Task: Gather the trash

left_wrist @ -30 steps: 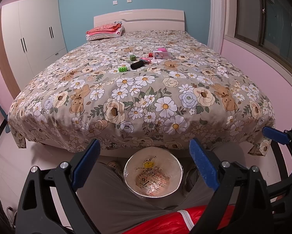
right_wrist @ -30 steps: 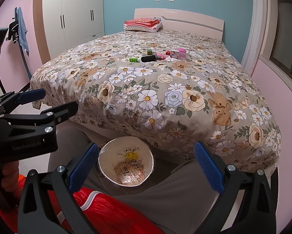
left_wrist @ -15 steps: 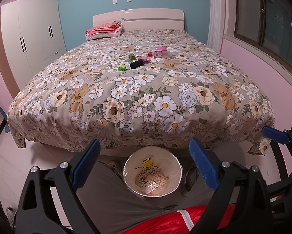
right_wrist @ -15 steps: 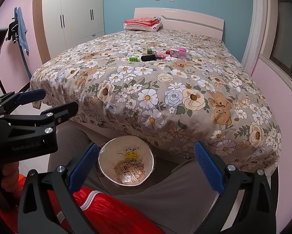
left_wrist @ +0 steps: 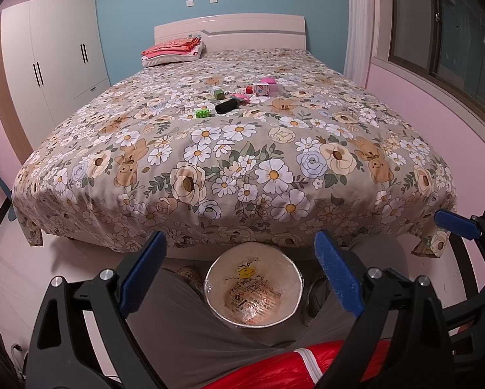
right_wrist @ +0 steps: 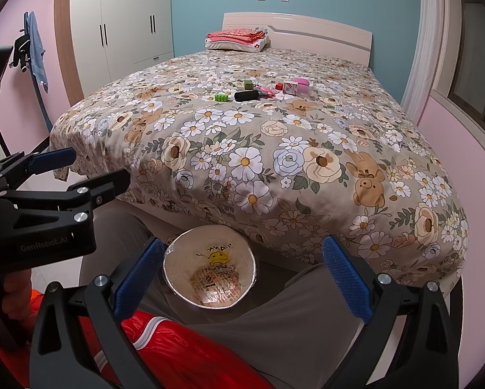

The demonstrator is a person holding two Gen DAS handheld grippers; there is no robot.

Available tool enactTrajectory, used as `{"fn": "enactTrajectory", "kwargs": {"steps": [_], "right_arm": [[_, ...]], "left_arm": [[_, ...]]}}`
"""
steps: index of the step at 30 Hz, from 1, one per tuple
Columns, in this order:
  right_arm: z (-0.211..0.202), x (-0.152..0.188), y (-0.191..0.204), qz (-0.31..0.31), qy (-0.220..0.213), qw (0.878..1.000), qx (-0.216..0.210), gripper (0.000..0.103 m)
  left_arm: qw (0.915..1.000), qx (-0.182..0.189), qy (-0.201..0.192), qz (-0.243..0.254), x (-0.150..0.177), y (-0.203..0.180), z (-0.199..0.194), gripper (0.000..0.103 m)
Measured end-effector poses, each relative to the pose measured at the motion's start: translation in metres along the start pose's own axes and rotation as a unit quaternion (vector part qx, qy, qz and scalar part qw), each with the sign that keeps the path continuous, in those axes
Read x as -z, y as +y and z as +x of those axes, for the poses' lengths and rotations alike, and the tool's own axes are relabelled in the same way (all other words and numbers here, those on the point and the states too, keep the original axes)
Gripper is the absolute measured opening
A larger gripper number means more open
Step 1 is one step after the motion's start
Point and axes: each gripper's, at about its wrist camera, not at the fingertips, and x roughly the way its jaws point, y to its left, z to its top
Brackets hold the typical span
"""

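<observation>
A small round trash bin (left_wrist: 253, 291) lined with a clear plastic bag printed with a yellow smiley face stands upright on the floor at the foot of the bed, between the person's grey-trousered legs; its mouth is open. Well away, near the middle of the floral bedspread, lies a loose cluster of small items: a black cylinder (left_wrist: 225, 106) on its side, a green toy brick (left_wrist: 202, 113) just beside it, a green cube (left_wrist: 218, 93), a flat pink piece (left_wrist: 239, 96), a small red block (left_wrist: 249, 89), a white carton (left_wrist: 261, 89) and a pink box (left_wrist: 268, 81).
</observation>
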Motion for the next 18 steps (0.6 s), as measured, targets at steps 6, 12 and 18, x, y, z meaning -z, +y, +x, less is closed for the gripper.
{"fn": "enactTrajectory", "kwargs": {"steps": [6,12,18], "right_arm": [[0.0003,-0.0001,-0.0001,0.0,0.0,1.0,0.0,0.1],[0.0,-0.0003,0.0005,0.0,0.0,1.0,0.0,0.1],[0.0012,-0.0004,0.0003,0.0,0.001,1.0,0.0,0.1]], "left_arm": [[1.0,0.002,0.001,0.0,0.0007,-0.0007,0.001,0.091],[1.0,0.001,0.001,0.001,0.0011,-0.0011,0.0016,0.091],[1.0,0.001,0.002,0.001,0.0011,-0.001,0.0017,0.091]]}}
